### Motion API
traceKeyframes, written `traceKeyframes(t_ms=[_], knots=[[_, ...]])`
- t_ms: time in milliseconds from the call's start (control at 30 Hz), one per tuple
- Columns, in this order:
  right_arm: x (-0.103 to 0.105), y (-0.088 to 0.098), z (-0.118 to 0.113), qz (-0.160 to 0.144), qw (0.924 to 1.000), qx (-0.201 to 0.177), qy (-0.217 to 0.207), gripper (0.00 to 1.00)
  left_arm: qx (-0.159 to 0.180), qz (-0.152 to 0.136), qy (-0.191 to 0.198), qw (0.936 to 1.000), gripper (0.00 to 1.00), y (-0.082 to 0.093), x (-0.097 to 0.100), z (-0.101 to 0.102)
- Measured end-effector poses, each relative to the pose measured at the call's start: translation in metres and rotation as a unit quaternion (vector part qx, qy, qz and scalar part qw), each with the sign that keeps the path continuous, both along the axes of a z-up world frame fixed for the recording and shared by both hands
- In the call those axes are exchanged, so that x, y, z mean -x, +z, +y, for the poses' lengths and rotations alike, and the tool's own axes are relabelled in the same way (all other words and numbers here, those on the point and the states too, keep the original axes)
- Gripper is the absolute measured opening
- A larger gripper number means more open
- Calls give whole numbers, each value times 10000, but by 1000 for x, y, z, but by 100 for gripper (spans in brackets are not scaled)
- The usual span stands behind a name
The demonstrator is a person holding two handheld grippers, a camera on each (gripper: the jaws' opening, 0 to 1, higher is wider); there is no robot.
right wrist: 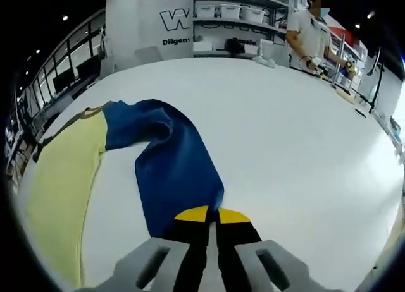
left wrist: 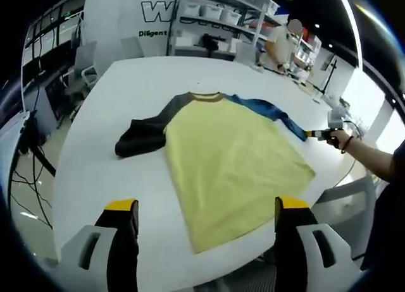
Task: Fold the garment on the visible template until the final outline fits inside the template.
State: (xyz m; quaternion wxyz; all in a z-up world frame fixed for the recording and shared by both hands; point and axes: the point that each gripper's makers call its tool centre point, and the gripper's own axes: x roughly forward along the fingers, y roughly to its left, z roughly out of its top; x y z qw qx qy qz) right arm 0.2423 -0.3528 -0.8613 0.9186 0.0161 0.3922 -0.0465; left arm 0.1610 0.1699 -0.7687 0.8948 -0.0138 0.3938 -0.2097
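Shirt (left wrist: 234,159) lying on table (left wrist: 126,90); right gripper (right wrist: 212,217) pinching blue sleeve (right wrist: 180,172); left gripper (left wrist: 205,210) hovering, spread.

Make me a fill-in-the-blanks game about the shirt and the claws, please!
1. The body of the shirt is ____.
2. The right claw is shut on the ____ sleeve.
3. The left claw is ____, holding nothing.
4. The shirt lies on a ____ table.

Missing words: yellow; blue; open; white
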Motion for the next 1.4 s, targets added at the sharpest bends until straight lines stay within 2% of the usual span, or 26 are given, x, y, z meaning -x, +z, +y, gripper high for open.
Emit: traceKeyframes(t_ms=[333,467,600,700,800,933,1033,1167,1233,1400], knots=[[-23,0,-41,286,9979,555,153,0,-26,12,-174,9998,90,-2,0,-6],[-33,0,-55,389,9962,746,237,0,69,6,-191,9998,90,-1,-2,-10],[-49,4,-74,439,9919,1112,436,0,100,-4,-215,9997,89,-1,-2,-11],[-56,5,-85,544,9906,1171,450,0,36,10,-256,9997,89,-3,-2,-10],[-67,11,-90,461,9887,1313,559,0,-4,13,-277,9996,90,-5,-3,-9],[-78,8,-98,575,9840,1518,740,0,-19,50,-272,9996,91,-8,-3,-8],[-86,6,-109,628,9824,1595,746,0,-75,27,-301,9995,91,-8,-4,-6],[-99,7,-113,566,9822,1594,818,0,-66,4,-321,9995,92,-8,-5,-6],[-100,5,-115,676,9802,1652,861,0,-61,26,-328,9994,91,-10,-6,-7],[-105,4,-124,697,9806,1659,777,0,-123,74,-380,9992,91,-13,-7,-10]])
